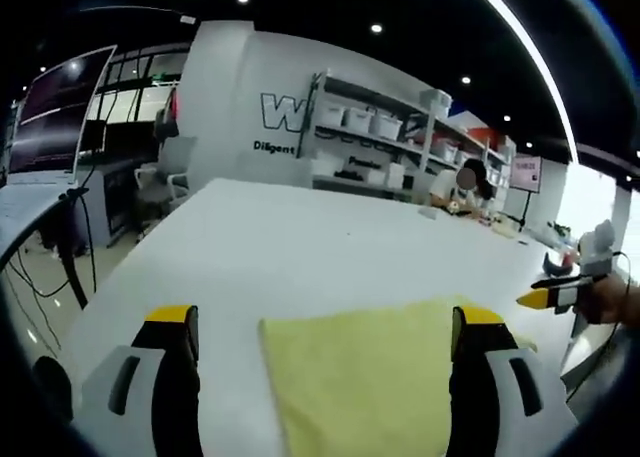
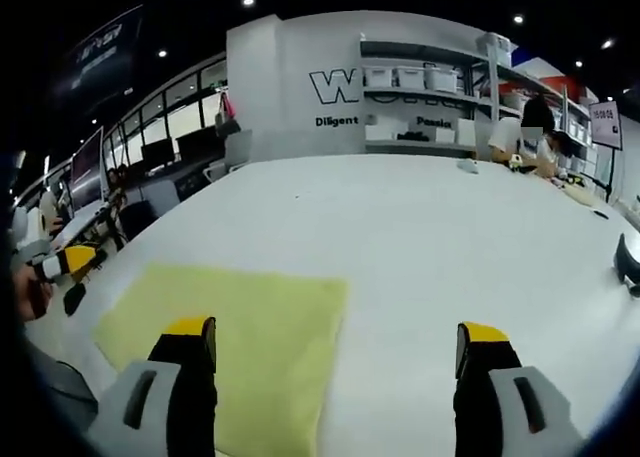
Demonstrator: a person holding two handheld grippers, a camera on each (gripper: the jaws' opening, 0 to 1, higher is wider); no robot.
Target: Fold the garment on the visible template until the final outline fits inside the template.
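A pale yellow garment [image 1: 370, 377] lies flat on the white table [image 1: 300, 237] as a rough rectangle. In the left gripper view it sits between my left gripper's [image 1: 325, 322] wide-apart jaws, and nothing is held. The right gripper [image 1: 555, 295] comes in from the right edge, held by a hand above the table's side. In the right gripper view the garment [image 2: 240, 322] spreads to the left, under the left jaw. My right gripper [image 2: 336, 329] is open over bare table. The left gripper [image 2: 65, 262] shows at the far left. I can make out no template outline.
Shelves with white bins [image 1: 375, 127] line the back wall. A person [image 2: 525, 132] sits at the table's far end among small items. Monitors [image 1: 55, 107] and office chairs [image 1: 165, 177] stand left of the table. A dark object [image 2: 628, 262] lies at the table's right edge.
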